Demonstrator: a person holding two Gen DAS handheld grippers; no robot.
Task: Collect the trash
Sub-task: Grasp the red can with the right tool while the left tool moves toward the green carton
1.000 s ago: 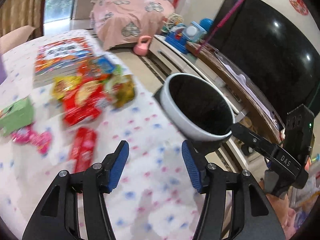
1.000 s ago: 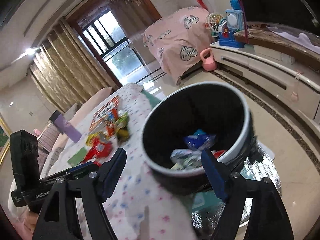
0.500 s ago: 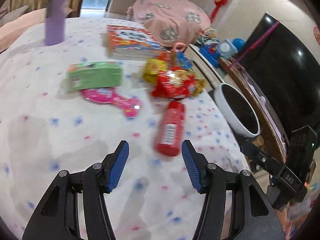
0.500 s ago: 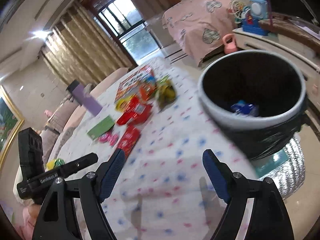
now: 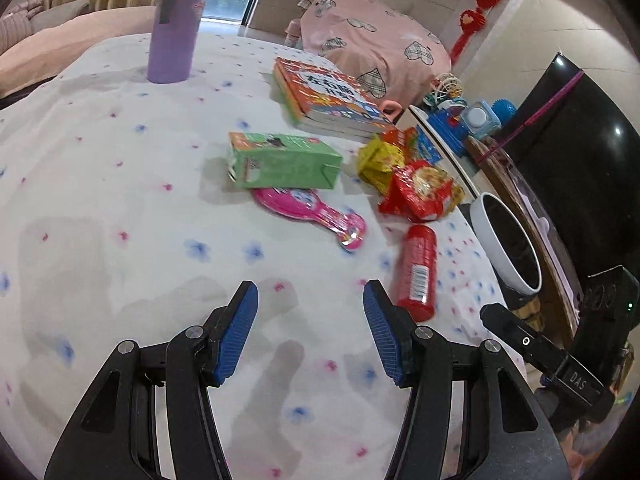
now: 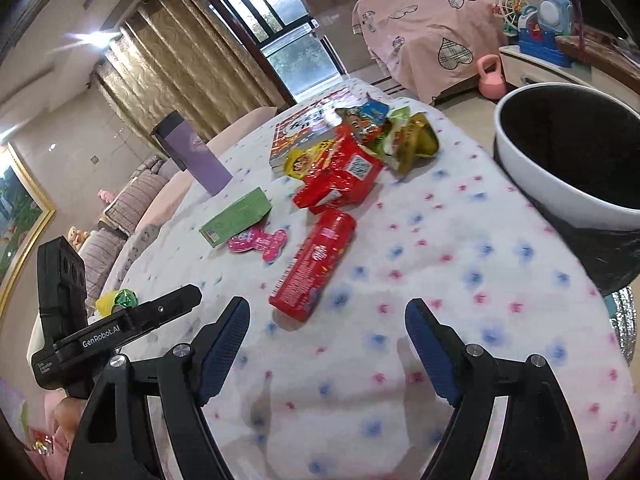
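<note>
Trash lies on a white flowered tablecloth point(image 5: 120, 208). A red snack tube point(image 5: 416, 270) point(image 6: 314, 260) lies on its side nearest the grippers. Beyond it are a red snack bag point(image 5: 420, 196) point(image 6: 340, 178), a yellow wrapper point(image 5: 378, 160), a pink wrapper point(image 5: 312, 214) point(image 6: 260, 242) and a green carton point(image 5: 280, 160) point(image 6: 236, 218). A white bin with a black liner point(image 5: 506, 244) point(image 6: 568, 156) stands off the table's right edge. My left gripper point(image 5: 310, 332) is open and empty, left of the tube. My right gripper point(image 6: 326, 344) is open and empty, just short of the tube.
A purple tumbler point(image 5: 174, 28) point(image 6: 192, 152) and a colourful book point(image 5: 328, 100) point(image 6: 308, 128) stand at the far side of the table. A small yellow-green wrapper point(image 6: 118, 300) lies at the left edge. A TV cabinet and toys are beyond the bin.
Both grippers swung away from the bin toward the table's trash. The left view turned left onto the carton and tumbler. The right gripper came close to the red tube.
</note>
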